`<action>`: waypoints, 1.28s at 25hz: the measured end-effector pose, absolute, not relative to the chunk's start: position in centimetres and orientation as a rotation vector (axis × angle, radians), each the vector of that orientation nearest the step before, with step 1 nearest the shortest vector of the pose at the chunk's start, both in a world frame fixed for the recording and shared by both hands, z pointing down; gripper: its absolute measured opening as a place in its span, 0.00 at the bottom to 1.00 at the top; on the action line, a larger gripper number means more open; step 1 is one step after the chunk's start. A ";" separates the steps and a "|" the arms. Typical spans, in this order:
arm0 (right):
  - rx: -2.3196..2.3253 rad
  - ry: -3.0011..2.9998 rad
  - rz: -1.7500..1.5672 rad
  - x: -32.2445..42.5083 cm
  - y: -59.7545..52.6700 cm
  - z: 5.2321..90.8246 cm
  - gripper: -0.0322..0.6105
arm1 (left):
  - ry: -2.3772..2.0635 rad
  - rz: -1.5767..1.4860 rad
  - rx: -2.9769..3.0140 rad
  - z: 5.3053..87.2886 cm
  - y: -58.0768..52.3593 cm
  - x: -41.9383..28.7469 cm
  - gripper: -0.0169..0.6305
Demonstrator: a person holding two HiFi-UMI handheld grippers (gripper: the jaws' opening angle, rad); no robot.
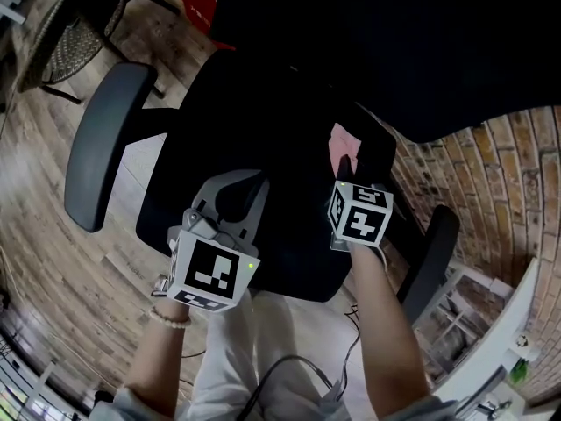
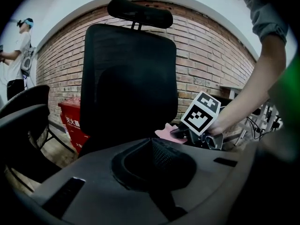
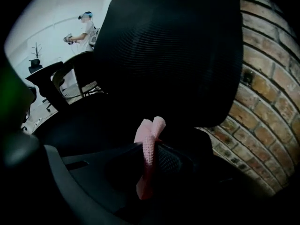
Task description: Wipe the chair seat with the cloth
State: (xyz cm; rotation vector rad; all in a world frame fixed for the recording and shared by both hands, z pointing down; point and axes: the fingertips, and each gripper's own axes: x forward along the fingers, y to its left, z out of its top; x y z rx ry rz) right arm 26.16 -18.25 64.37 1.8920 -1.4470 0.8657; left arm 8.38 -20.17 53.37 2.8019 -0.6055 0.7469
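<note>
The right gripper (image 1: 344,167) pinches a pink cloth (image 1: 339,140) at the rear of the chair seat (image 1: 254,121) for wiping, while the left gripper (image 1: 233,202) hangs closed and empty near its front.

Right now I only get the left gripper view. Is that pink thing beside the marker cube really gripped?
Observer: Yes; the right gripper view shows the pink cloth pinched between the right gripper's jaws.
Operator: Where is it?
Observer: In the head view it sits above the seat's right side, toward the backrest.
Operator: And mine?
Observer: The left gripper hovers over the seat's front, left of the other.
</note>
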 end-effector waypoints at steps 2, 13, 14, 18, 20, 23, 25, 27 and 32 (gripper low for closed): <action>1.930 -1.393 0.873 27.5 -17.1 64.0 0.13 | -0.585 0.744 2.809 53.2 -19.9 9.1 0.05; 1.882 -1.417 0.863 26.7 -15.1 63.7 0.13 | -0.602 0.751 2.798 53.0 -19.4 8.7 0.05; 1.867 -1.434 0.863 26.2 -15.2 63.9 0.13 | -0.613 0.753 2.792 53.1 -19.4 8.3 0.05; 1.797 -1.513 0.860 23.3 -15.6 64.4 0.13 | -0.667 0.749 2.764 53.4 -19.1 6.4 0.05; 1.766 -1.548 0.857 21.8 -15.9 64.6 0.13 | -0.694 0.756 2.750 53.6 -18.9 5.2 0.05; 1.711 -1.600 0.855 19.1 -16.3 64.9 0.13 | -0.737 0.756 2.729 53.7 -18.8 3.3 0.05; 1.669 -1.640 0.852 17.1 -16.6 65.2 0.13 | -0.775 0.752 2.714 53.8 -18.8 2.0 0.05; 1.628 -1.682 0.849 15.2 -16.8 65.3 0.13 | -0.817 0.748 2.690 53.9 -18.6 0.7 0.05; 1.523 -1.783 0.838 10.1 -17.3 65.4 0.13 | -0.909 0.727 2.642 53.6 -18.3 -2.1 0.05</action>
